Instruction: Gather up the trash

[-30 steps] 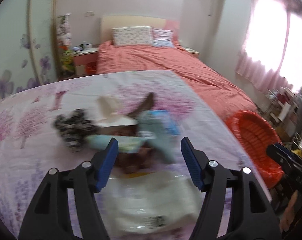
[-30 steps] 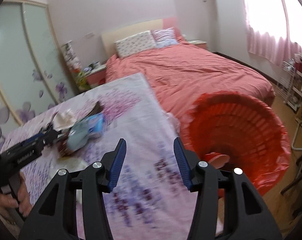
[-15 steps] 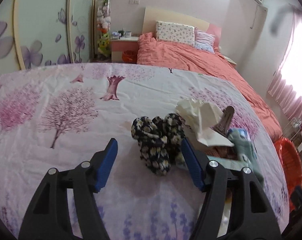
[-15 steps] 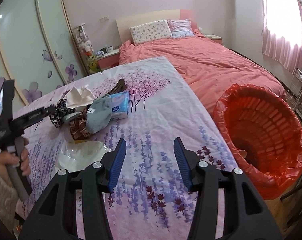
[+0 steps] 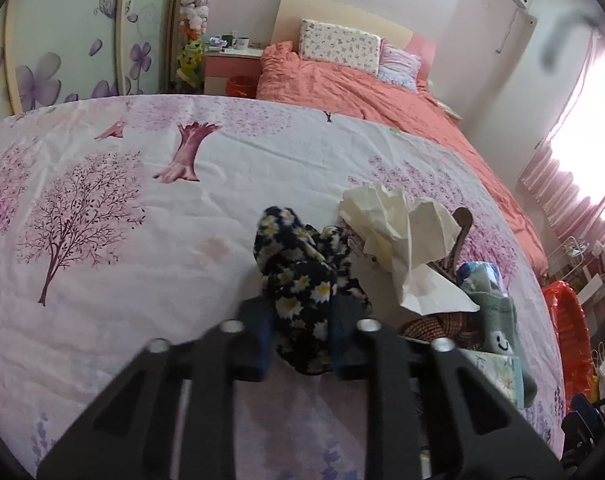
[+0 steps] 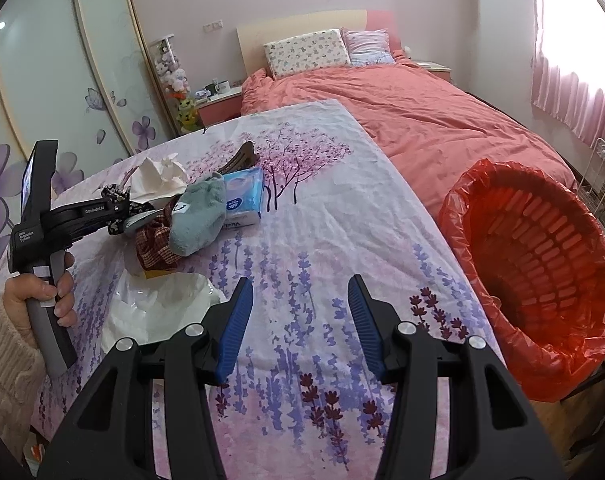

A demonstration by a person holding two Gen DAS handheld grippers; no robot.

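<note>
Two grippers share the work, and only one is loaded: the left gripper (image 5: pixel 300 334) has its blue pads pressed into the lower part of a black daisy-print cloth (image 5: pixel 302 272), pinching it low so that the rest of the bundle bulges up above the fingers; I cannot tell whether the cloth is clear of the floral sheet (image 5: pixel 142 240) or resting on it. The right gripper (image 6: pixel 298 322) hangs with its jaws spread wide and nothing between them, over a bare stretch of sheet; it looks kept in reserve, near the basket side.

The red-lined trash basket (image 6: pixel 542 256) stands off the edge of the sheet at about 3 o'clock in the right view, its mouth tipped toward the bed, which I judge makes for a short drop from the edge.

Several loose things lie heaped together at 10 o'clock in that view: crumpled white paper (image 6: pixel 158 178), a grey-green sock (image 6: pixel 198 216) lying partly over a blue tissue pack (image 6: pixel 244 194), and a checked maroon cloth (image 6: pixel 154 248) just beside the sock. A thin clear plastic bag (image 6: pixel 158 312) lies flat nearer the camera, at 9 o'clock of the open fingers; being limp and slippery, it will likely want a pinch on a raised fold.
</note>
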